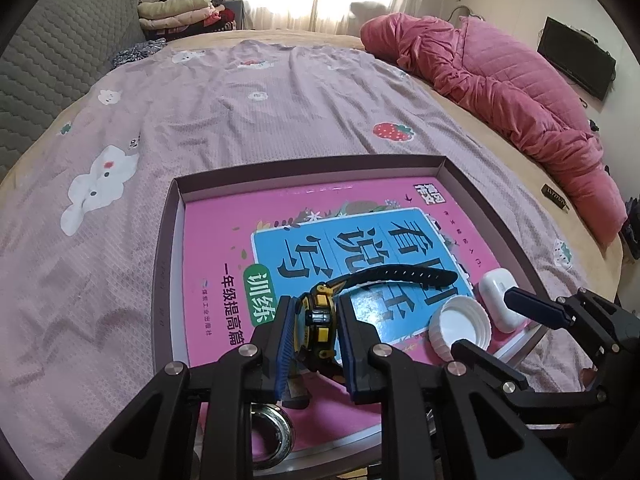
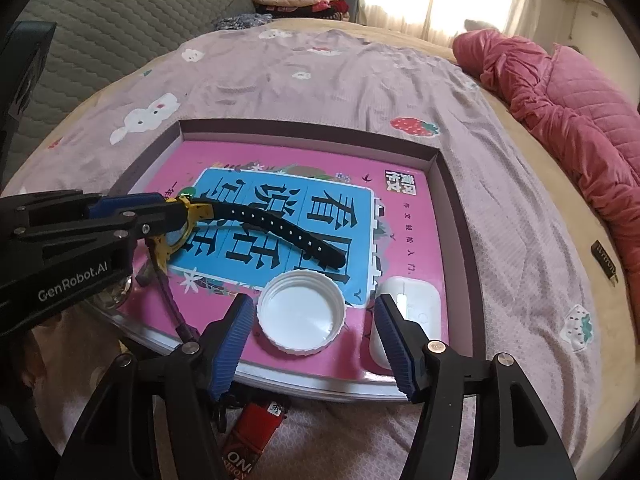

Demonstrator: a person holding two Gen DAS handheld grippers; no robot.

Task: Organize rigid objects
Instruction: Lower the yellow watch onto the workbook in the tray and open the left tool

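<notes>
My left gripper (image 1: 314, 312) is shut on a yellow and black wristwatch (image 1: 318, 320), held just above a pink book (image 1: 216, 256) that lies in a shallow brown box (image 1: 170, 216). Its black strap (image 2: 280, 226) sticks out over the book's blue panel. My right gripper (image 2: 316, 312) is open, its fingers either side of a white bottle cap (image 2: 302, 312) lying open side up on the book. A white earbud case (image 2: 416, 304) lies just right of the cap. In the left wrist view the cap (image 1: 460, 326) and case (image 1: 498, 296) sit at the right.
The box rests on a bed with a lilac patterned sheet (image 1: 240, 112). A rumpled pink quilt (image 1: 520, 92) lies along the right. A red lighter (image 2: 256, 428) lies in front of the box. A metal cup (image 1: 268, 436) shows under my left gripper. A small dark object (image 2: 604, 264) lies near the quilt.
</notes>
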